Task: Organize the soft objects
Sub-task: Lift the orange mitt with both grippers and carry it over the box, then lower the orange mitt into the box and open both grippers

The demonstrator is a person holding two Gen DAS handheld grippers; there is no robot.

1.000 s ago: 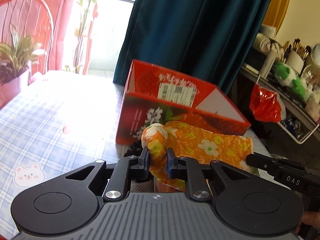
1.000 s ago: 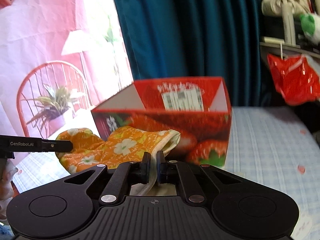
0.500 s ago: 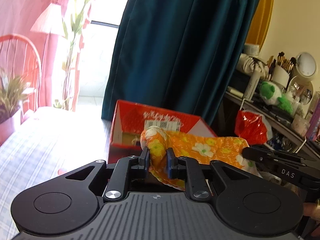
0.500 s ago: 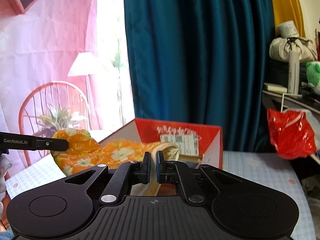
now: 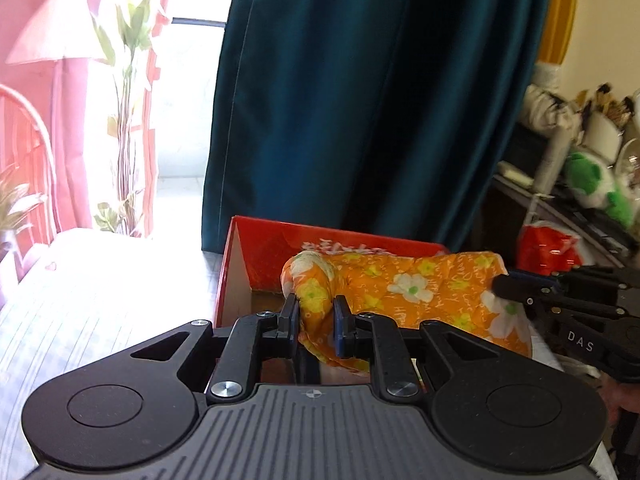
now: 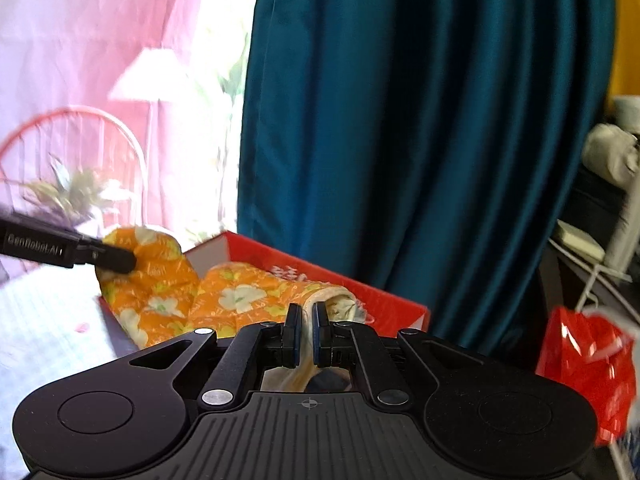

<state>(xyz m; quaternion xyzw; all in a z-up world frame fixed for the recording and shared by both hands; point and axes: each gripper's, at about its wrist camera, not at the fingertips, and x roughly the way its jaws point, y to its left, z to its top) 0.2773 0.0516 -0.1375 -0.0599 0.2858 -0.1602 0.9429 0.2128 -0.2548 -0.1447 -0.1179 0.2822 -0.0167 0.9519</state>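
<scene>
Left wrist view: the left gripper (image 5: 315, 315) is clamped on a bunched end of the orange floral oven mitt (image 5: 404, 292), fabric filling the narrow gap between its blue-padded fingers (image 5: 340, 326).
Right wrist view: the right gripper (image 6: 306, 330) is nearly closed, pinching the mitt's cream-lined cuff edge.
Oven mitt: stretched between both grippers, held over the open top of the red strawberry-print cardboard box (image 5: 264, 248); whether it touches the box cannot be told.
Other gripper seen: right gripper enters the left view at 3 o'clock (image 5: 516, 286); left gripper enters the right view at 9 o'clock (image 6: 120, 260).
Background: teal curtain (image 5: 380, 100) at 12 o'clock; red plastic bag (image 6: 588, 368) at 4 o'clock in the right view.
Table: checked tablecloth (image 5: 80, 300) at 8 o'clock, under the box.
</scene>
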